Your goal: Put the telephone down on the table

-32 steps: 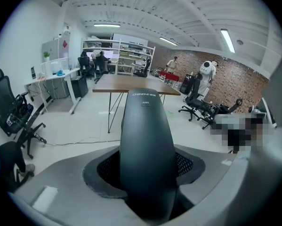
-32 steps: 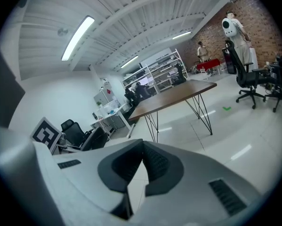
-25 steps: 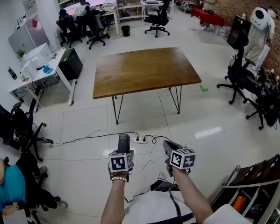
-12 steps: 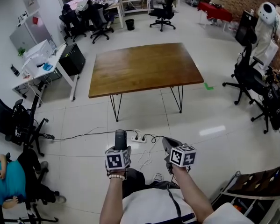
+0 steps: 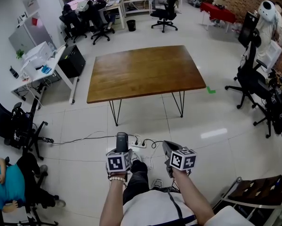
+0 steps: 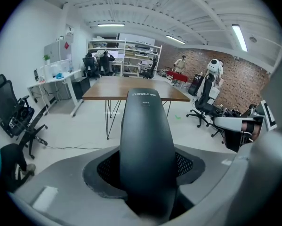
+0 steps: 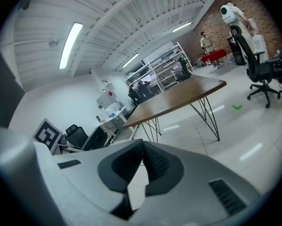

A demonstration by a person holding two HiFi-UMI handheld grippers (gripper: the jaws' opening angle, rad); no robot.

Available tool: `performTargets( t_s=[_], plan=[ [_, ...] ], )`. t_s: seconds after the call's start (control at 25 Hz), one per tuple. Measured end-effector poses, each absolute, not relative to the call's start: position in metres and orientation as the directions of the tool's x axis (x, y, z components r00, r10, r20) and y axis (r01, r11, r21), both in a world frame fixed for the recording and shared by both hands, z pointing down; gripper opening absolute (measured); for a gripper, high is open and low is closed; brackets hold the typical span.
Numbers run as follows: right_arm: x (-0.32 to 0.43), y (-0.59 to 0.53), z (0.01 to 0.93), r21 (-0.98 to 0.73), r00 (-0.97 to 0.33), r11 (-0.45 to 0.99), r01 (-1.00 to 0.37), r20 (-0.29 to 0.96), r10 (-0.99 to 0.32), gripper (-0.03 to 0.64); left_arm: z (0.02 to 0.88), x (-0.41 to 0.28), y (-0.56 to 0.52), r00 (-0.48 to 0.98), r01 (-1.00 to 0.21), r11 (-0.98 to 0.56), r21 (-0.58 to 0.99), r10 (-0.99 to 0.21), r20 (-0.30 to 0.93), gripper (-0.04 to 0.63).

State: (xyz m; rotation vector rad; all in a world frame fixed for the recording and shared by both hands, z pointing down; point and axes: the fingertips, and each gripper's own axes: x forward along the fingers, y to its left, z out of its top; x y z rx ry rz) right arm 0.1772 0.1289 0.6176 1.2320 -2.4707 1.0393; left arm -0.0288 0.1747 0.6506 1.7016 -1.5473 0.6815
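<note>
The telephone [image 5: 122, 141] is a slim black handset that stands upright between the jaws of my left gripper [image 5: 121, 145], which is shut on its lower part. In the left gripper view the telephone [image 6: 147, 140] fills the middle, and the pads of the left gripper [image 6: 148, 171] press on both its sides. The brown wooden table [image 5: 145, 72] on thin black legs stands ahead across the tiled floor, with a bare top. My right gripper [image 5: 167, 149] is beside the left one, its jaws shut tip to tip on nothing [image 7: 142, 145]. It points toward the table [image 7: 178, 97].
A white power strip with cables [image 5: 141, 141] lies on the floor just ahead of the grippers. Black office chairs [image 5: 250, 81] stand to the right of the table, and a white desk [image 5: 39, 67] to its left. A person in teal [image 5: 6, 185] sits at the lower left.
Both grippers and the person's view have moved forward toward the table, past the power strip. The grip on the telephone is the same, and the right jaws stay shut.
</note>
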Motion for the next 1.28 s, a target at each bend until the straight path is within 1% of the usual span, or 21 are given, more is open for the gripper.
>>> performTargets(
  t_s=[0.6,0.96,1.28],
  plan=[
    [0.164,0.046,0.625,-0.485,-0.593,0.368,-0.793,0.475,-0.650,0.002,0.655,-0.042,0.076,0.193,-0.980,-0.071,0.188,-0.601,0.775,0.277],
    [0.119,-0.023,0.628,-0.459,-0.580,0.371,-0.807,0.504,-0.639,0.002,0.660,-0.073,0.000,0.225,-0.973,-0.090,0.214,-0.594,0.773,0.278],
    [0.087,-0.087,0.615,-0.438,-0.554,0.356,-0.825,0.506,-0.661,0.002,0.652,-0.105,-0.067,0.248,-0.968,-0.115,0.224,-0.594,0.765,0.278]
  ],
)
